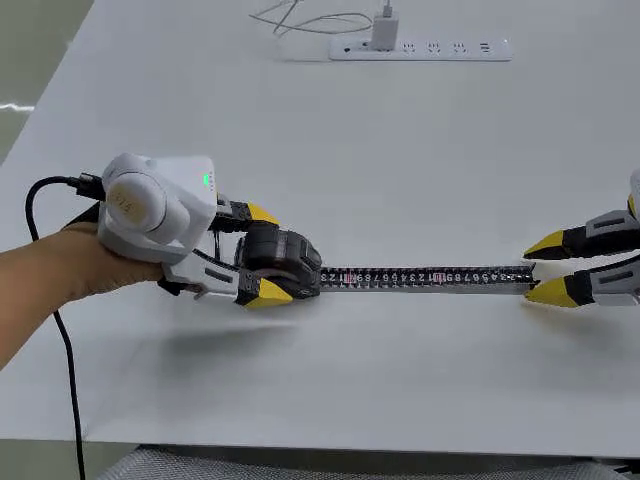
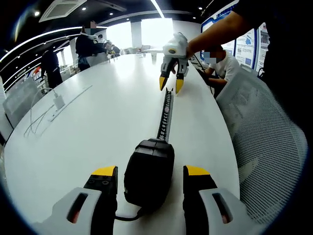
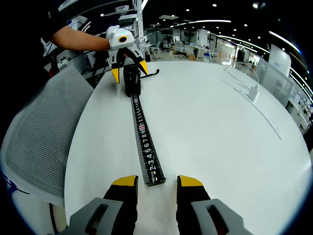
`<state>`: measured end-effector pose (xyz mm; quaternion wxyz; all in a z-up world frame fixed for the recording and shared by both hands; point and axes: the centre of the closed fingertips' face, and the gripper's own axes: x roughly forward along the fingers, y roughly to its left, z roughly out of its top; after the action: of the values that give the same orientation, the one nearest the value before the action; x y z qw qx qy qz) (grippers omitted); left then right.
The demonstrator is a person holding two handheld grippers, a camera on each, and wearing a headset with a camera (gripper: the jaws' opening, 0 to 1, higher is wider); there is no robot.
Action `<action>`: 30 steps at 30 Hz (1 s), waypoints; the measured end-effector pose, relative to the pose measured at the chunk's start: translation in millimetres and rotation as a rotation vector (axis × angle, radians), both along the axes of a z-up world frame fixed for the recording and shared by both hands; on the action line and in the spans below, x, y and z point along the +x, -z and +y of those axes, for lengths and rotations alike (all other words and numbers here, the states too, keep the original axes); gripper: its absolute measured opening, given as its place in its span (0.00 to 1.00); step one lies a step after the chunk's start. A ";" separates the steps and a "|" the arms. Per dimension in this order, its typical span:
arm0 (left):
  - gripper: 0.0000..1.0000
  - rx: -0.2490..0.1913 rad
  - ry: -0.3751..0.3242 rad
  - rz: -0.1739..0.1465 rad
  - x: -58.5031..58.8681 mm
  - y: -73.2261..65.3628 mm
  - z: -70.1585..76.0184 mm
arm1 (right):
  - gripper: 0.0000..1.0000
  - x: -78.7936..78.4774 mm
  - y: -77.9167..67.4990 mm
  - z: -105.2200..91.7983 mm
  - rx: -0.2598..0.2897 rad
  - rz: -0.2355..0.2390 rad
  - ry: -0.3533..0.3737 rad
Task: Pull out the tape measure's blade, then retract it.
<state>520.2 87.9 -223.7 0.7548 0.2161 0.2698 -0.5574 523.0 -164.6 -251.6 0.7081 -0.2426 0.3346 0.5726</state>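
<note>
The black tape measure case (image 1: 282, 262) lies on the white table (image 1: 400, 160). Its blade (image 1: 430, 277) is drawn out to the right, flat on the table. My left gripper (image 1: 265, 252), held by a hand, straddles the case. In the left gripper view the case (image 2: 149, 174) sits between the yellow-tipped fingers (image 2: 104, 188) with a thin gap on each side. My right gripper (image 1: 550, 268) is open around the blade's end. In the right gripper view the end hook (image 3: 155, 179) lies between the spread tips of the right gripper (image 3: 156, 182), touching neither.
A white power strip (image 1: 420, 48) with a charger and cable lies at the table's far edge. The left gripper's black cable (image 1: 62, 340) hangs over the near edge. A grey mesh chair (image 2: 266, 147) stands beside the table, and people are in the background.
</note>
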 end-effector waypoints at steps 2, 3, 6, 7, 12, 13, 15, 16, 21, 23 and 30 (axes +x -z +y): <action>0.54 -0.004 -0.058 0.011 1.9 0.1 3.6 | 0.32 2.7 -3.0 -0.2 0.012 -0.004 0.046; 0.57 -0.004 -0.078 0.014 2.6 0.1 5.2 | 0.35 3.6 -4.4 -0.3 0.019 -0.001 0.070; 0.62 -0.025 -0.131 -0.012 5.4 -4.7 8.8 | 0.37 6.5 -8.2 -1.5 0.044 -0.004 0.132; 0.63 -0.031 -0.166 0.007 5.4 -4.6 10.7 | 0.38 5.6 -9.1 -1.5 0.049 -0.004 0.137; 0.67 -0.011 -0.273 0.009 4.2 -2.2 20.9 | 0.40 2.0 -7.0 -4.4 0.053 0.006 0.217; 0.68 -0.003 -0.293 0.006 4.2 -1.7 23.2 | 0.41 1.4 -7.0 -4.6 0.055 0.006 0.231; 0.71 -0.020 -0.336 0.017 1.8 -3.9 24.5 | 0.43 -0.7 -7.7 -4.3 0.063 0.008 0.265; 0.71 -0.039 -0.357 0.027 0.6 -5.8 24.1 | 0.44 -1.9 -7.7 -3.9 0.067 0.009 0.276; 0.77 -0.093 -0.497 0.044 -2.2 -12.4 31.3 | 0.49 -11.9 -9.6 0.6 0.072 -0.004 0.346; 0.78 -0.080 -0.531 0.052 -6.1 -11.7 34.9 | 0.51 -17.3 -12.4 4.6 0.092 -0.005 0.365; 0.91 -0.102 -0.643 0.044 -19.9 -17.8 39.9 | 0.62 -36.7 -17.3 11.1 0.093 -0.009 0.450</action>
<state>500.3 127.7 -206.0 0.8961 0.0696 0.3122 -0.3076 486.3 -153.5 -234.2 0.8297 -0.1316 0.3505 0.4140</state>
